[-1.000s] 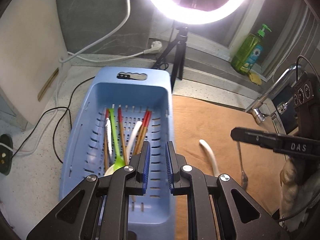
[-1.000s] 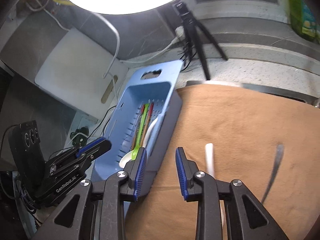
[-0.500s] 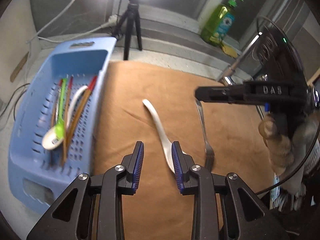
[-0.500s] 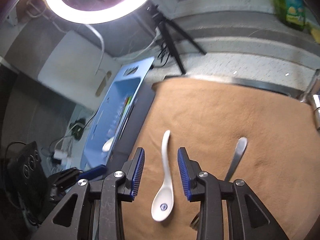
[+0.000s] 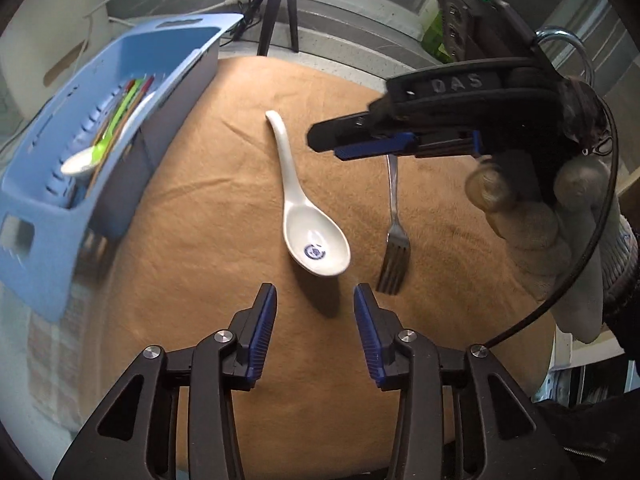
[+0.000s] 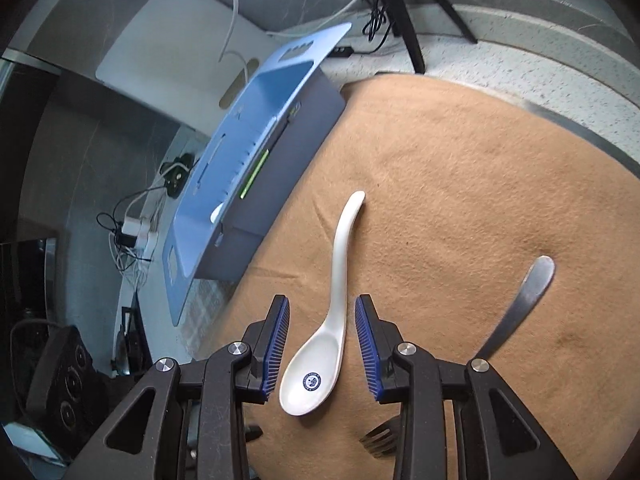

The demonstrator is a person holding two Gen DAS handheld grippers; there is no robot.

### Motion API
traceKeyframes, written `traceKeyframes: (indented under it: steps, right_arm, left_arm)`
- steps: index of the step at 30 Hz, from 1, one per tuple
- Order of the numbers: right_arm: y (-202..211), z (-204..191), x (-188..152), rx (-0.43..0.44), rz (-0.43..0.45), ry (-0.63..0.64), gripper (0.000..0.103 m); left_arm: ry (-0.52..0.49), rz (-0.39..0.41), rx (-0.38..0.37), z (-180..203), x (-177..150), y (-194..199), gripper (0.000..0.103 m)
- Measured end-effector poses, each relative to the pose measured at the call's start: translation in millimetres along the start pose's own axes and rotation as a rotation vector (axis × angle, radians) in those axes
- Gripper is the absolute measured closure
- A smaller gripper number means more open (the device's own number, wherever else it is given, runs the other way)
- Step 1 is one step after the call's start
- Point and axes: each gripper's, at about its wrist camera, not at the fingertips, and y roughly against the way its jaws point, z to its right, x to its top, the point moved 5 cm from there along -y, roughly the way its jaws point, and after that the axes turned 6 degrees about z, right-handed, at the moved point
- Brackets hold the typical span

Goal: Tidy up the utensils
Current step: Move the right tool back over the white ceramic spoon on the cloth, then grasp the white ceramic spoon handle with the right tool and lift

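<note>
A white ceramic spoon (image 5: 308, 216) with a blue mark in its bowl lies on the brown cloth (image 5: 224, 184). A metal fork (image 5: 394, 236) lies to its right. My left gripper (image 5: 315, 320) is open, just short of the spoon's bowl. My right gripper (image 6: 322, 340) is open above the spoon (image 6: 324, 344), its jaws either side of the neck and bowl, not touching. It shows from the side in the left wrist view (image 5: 360, 140). The fork (image 6: 516, 312) lies right of it. The blue basket (image 5: 100, 120) at left holds chopsticks, a green spoon and a white spoon.
The basket (image 6: 248, 152) stands on the counter left of the cloth. A tripod (image 5: 276, 4) and cables stand behind it. A white board (image 6: 172, 52) leans at the back left. A green soap bottle (image 5: 436, 36) and a tap (image 5: 568, 44) are at the back right.
Both grippers have dropped closer to the cloth and toward the white spoon. The left gripper has swung from the basket to the cloth and its jaws have opened wider.
</note>
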Motion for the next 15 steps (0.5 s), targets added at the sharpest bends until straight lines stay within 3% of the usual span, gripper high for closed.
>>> traceKeyframes:
  steps: [3, 7, 15]
  right_arm:
    - [-10.1, 2.2, 0.1, -0.004, -0.024, 0.015, 0.072]
    - [-23.3, 4.0, 3.1, -0.022, -0.047, 0.038, 0.072]
    - [-44.2, 4.4, 9.7, -0.02, -0.071, 0.055, 0.072]
  left_arm:
    - [0.032, 0.016, 0.011, 3.3, -2.8, -5.6, 0.062]
    - [0.042, 0.072, 0.108, 2.0, 1.1, -16.3, 0.059]
    - [0.096, 0.076, 0.117, 2.8, 0.9, -35.9, 0.059]
